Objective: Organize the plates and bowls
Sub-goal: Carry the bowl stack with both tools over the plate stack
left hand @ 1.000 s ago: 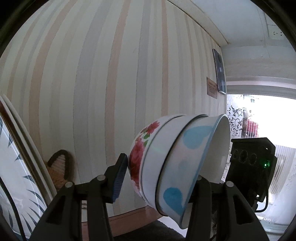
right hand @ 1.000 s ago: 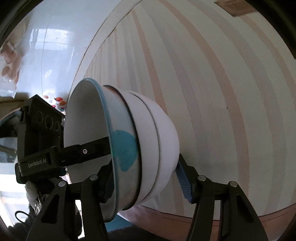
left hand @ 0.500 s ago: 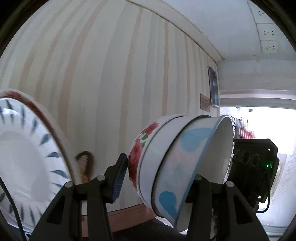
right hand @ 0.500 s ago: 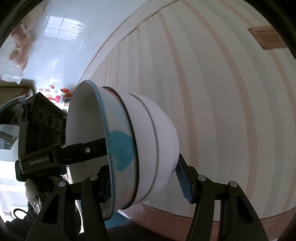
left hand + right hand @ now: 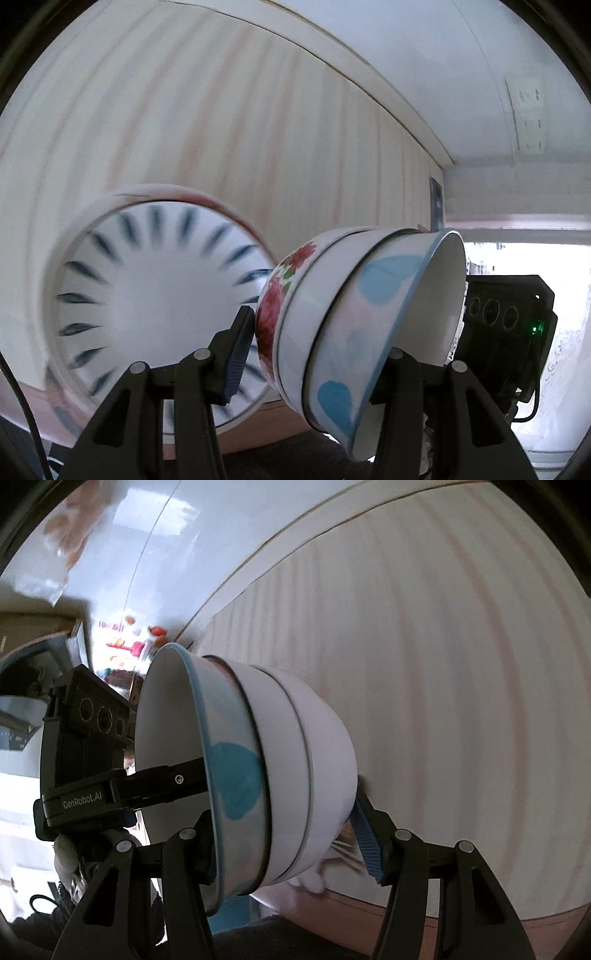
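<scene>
Both grippers' fingers [image 5: 236, 350] clamp the tilted bowl stack [image 5: 354, 325] sideways.

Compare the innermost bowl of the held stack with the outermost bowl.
The innermost bowl has blue teardrop blotches and a blue rim; the outermost bowl carries red flowers with green leaves. The innermost bowl's white inside is open to view; the outermost bowl shows only its outer wall and base. In the right wrist view the innermost bowl lies left, the outermost bowl right. Both are white, nested and tipped sideways.
</scene>
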Action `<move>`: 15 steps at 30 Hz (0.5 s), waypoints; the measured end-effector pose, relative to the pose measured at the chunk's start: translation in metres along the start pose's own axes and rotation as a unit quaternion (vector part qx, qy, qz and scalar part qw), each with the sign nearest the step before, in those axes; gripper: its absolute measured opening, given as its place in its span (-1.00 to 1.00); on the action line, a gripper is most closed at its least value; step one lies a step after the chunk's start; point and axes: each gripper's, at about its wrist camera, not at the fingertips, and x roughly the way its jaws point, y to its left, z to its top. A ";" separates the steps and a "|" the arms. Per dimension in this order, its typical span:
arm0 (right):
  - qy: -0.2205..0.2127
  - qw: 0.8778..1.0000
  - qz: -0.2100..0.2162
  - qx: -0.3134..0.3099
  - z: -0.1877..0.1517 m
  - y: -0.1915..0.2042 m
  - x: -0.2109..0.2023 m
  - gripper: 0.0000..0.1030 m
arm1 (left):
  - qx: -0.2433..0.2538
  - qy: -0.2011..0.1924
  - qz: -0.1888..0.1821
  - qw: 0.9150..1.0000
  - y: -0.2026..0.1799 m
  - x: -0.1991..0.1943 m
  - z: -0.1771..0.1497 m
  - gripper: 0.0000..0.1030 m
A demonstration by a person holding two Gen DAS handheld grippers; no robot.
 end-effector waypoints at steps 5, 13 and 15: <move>0.025 0.999 0.009 -0.020 -0.001 0.030 0.033 0.18 | -0.020 -0.014 0.006 1.000 0.032 -0.020 -0.001 -0.13; 0.051 0.998 0.010 -0.029 -0.004 0.041 0.065 0.18 | -0.040 -0.017 0.008 0.999 0.062 -0.027 0.000 -0.12; 0.056 0.998 0.007 -0.029 -0.004 0.043 0.073 0.18 | -0.041 -0.014 0.009 0.999 0.072 -0.031 -0.002 -0.12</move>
